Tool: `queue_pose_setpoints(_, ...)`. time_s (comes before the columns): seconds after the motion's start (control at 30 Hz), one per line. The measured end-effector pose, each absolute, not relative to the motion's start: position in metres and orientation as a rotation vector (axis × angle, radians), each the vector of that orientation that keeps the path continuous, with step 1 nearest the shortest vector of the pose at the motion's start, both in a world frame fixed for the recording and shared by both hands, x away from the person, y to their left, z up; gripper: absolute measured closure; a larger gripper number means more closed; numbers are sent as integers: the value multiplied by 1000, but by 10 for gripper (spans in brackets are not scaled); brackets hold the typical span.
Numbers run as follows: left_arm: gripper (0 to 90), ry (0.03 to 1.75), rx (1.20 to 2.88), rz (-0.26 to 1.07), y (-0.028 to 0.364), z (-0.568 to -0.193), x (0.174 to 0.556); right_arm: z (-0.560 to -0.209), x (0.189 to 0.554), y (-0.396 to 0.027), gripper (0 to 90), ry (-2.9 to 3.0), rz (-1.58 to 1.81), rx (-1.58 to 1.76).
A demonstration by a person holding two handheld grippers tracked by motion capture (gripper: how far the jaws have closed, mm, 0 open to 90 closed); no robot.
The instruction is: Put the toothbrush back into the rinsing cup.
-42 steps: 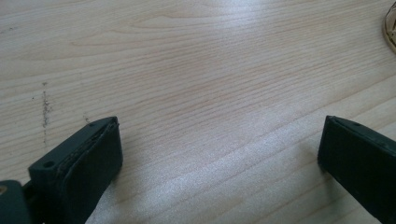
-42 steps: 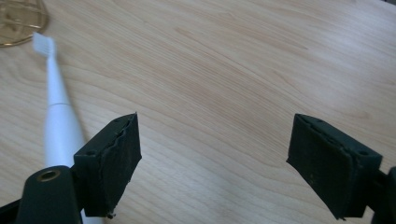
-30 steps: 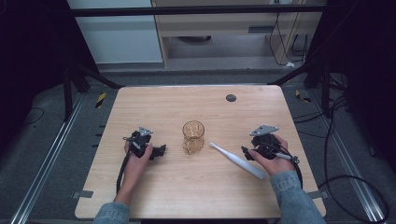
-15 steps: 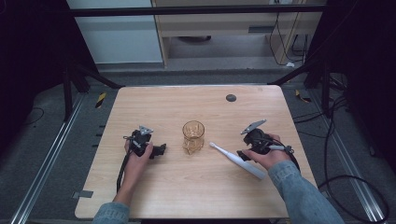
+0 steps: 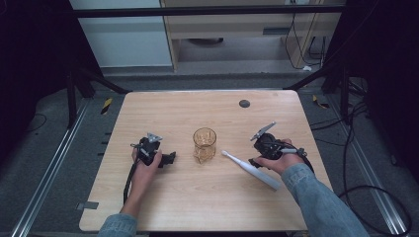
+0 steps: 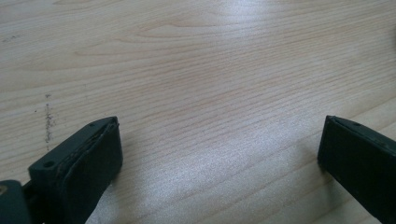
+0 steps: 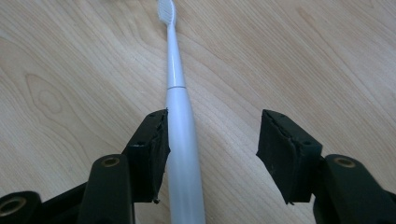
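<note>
Right of the amber ribbed glass tumbler point(image 5: 204, 143), a white electric toothbrush point(image 5: 251, 170) lies flat on the pale wood-grain counter point(image 5: 188, 197), brush head toward the glass. Right tool point(image 7: 212, 149): jaws just closing astride the handle, one pad touching it, the other apart; not yet gripped. Left tool point(image 6: 219, 154), left of the glass, rests open and empty. Judged step: grasping; next, centre and close fully. Beyond the glass: dark framing, grey floor.

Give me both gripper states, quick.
Left gripper: open, nothing between its jaws.
Right gripper: open, just been closing around the toothbrush, not clamped yet.
</note>
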State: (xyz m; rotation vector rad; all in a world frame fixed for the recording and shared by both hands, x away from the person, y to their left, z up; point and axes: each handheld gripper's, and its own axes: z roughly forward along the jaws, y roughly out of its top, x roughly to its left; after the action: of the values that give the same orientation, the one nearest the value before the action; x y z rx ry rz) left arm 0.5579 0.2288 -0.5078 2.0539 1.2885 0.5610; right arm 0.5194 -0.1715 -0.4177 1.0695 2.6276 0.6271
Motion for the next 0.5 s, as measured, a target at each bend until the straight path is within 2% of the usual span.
queue_pose_setpoints(0.23, 0, 1291, 2052, 562, 228, -508, 558, -417, 526, -168, 429, 2661, 617, 1071)
queue_pose_setpoints(0.5, 0, 1291, 2053, 561, 228, -508, 559, -431, 528, -147, 472, 2747, 550, 1025)
